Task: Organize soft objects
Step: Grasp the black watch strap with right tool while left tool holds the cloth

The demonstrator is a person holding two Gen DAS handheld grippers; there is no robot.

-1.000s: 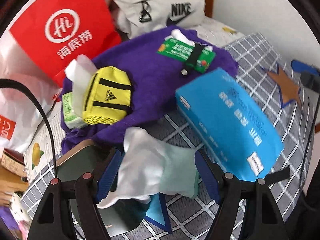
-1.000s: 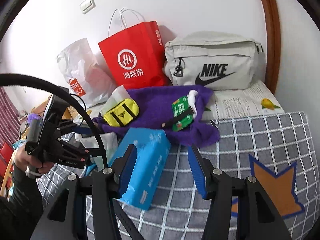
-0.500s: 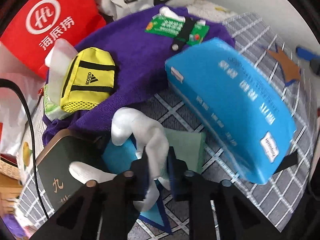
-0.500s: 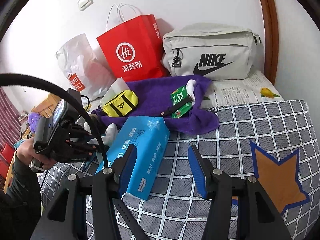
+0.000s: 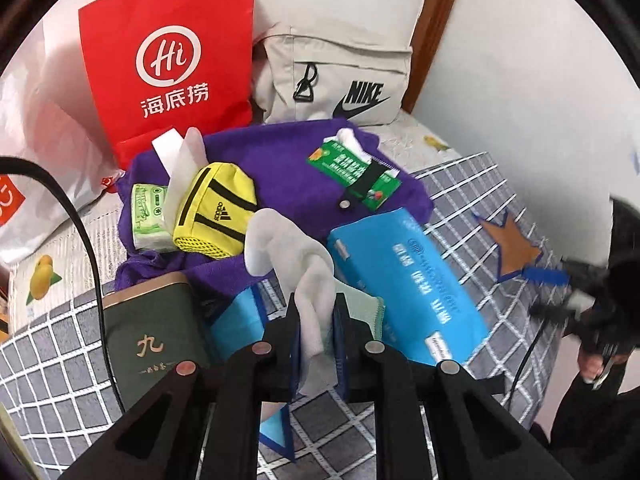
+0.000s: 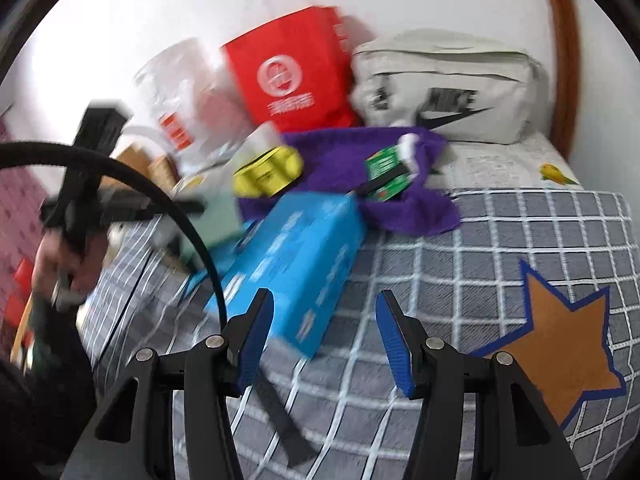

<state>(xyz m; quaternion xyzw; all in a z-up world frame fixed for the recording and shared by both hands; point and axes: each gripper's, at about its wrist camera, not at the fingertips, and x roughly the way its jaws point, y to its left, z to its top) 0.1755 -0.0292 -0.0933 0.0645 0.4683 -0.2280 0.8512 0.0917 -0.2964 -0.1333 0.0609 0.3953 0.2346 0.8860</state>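
Grey checked fabric (image 5: pixel 460 184) with white grid lines covers the surface, and an orange star patch (image 6: pixel 560 344) edged in blue sits near the right gripper (image 6: pixel 324 336), whose blue-padded jaws stand wide apart with nothing between them. In the left wrist view the left gripper (image 5: pixel 317 332) is pinched narrow on a white sock (image 5: pixel 304 264). The sock's long axis runs away from the camera and upward; its far end curls over to the left above the jaws, and its lower end hangs between the fingers. Beneath it lies a pale green cloth (image 5: pixel 366 308), partly hidden. Just to the left stands a dark green box (image 5: pixel 152 332); to the right a blue tissue box (image 5: pixel 404 284) lies slanted, its length running from far left to near right. Farther back a purple towel (image 5: pixel 288 172) carries a yellow pouch (image 5: pixel 216 212), a green wipes pack (image 5: pixel 150 216) and a green packet (image 5: pixel 354 172). Against the white wall lean a red paper bag (image 5: pixel 168 64) and a grey Nike bag (image 5: pixel 340 76), beside a brown wooden frame (image 5: pixel 436 32).
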